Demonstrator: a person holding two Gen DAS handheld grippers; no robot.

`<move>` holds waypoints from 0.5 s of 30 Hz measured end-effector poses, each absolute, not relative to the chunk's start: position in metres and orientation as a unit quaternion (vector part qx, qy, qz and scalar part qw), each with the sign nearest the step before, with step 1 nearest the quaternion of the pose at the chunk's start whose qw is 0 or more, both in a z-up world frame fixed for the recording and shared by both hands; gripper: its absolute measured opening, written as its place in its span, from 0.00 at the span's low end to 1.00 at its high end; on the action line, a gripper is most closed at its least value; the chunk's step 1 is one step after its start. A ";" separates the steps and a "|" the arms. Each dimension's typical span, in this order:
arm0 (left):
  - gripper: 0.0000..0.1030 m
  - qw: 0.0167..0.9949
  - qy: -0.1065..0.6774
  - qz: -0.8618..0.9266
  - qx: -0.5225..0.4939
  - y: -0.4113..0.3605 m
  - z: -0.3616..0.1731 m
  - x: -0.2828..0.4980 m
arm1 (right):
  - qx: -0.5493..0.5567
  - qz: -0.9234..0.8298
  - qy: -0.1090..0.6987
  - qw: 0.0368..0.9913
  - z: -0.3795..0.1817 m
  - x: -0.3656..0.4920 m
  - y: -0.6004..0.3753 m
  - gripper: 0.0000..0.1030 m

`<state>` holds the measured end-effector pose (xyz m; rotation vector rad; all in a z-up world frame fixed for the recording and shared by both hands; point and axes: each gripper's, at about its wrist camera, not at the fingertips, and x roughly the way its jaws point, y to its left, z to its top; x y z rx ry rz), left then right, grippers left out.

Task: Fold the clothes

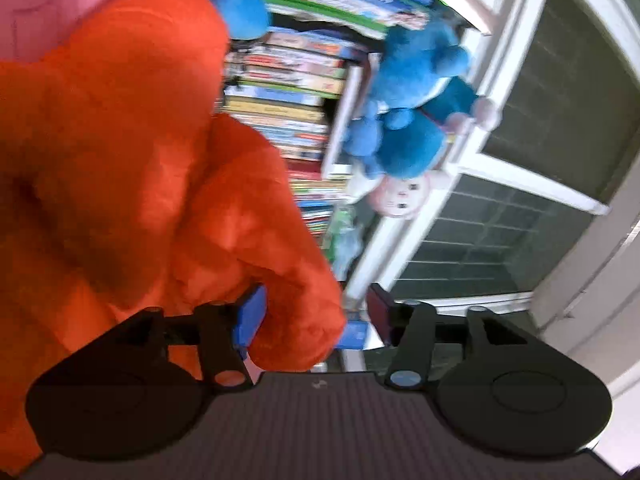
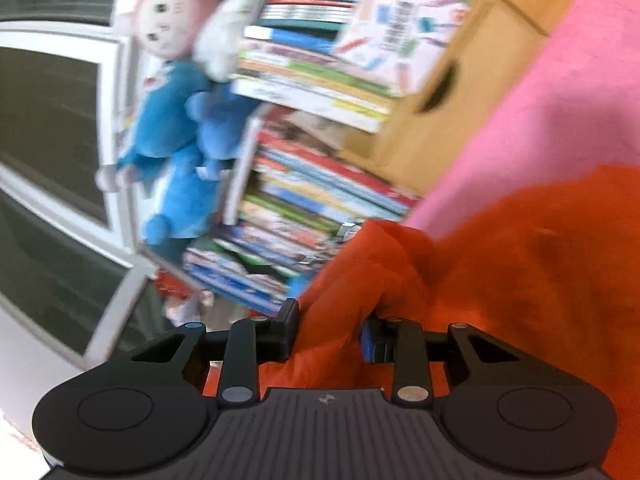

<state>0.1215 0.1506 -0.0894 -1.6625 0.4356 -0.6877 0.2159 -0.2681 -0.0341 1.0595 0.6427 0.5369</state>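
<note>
Behind, stacked books (image 2: 304, 184) — pink surface (image 2: 560, 92) under orange garment (image 2: 520, 264).

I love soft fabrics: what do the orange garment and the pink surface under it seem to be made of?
The orange garment looks like fleece or plush: matte, fuzzy, with soft rounded folds. The pink surface looks like a matte woven or brushed cloth, though blur leaves it open.

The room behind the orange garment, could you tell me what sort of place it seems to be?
Probably a child's bedroom or playroom at home: stacked picture books fill a shelf, a plush doll in blue hangs by a white-framed window, and a pink cover lies under the garment.
</note>
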 end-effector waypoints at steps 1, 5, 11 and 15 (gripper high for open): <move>0.63 0.603 0.199 -0.287 -0.717 0.148 -0.090 0.126 | 0.489 0.246 0.305 0.779 -0.039 0.215 -0.270 0.32; 0.63 0.615 0.227 -0.260 -0.709 0.139 -0.093 0.139 | 0.508 0.262 0.317 0.757 -0.045 0.197 -0.275 0.54; 0.61 0.645 0.233 -0.249 -0.684 0.135 -0.093 0.138 | 0.518 0.338 0.312 0.721 -0.016 0.168 -0.255 0.82; 0.61 0.655 0.241 -0.246 -0.673 0.133 -0.093 0.135 | 0.507 0.341 0.337 0.716 0.001 0.185 -0.216 0.90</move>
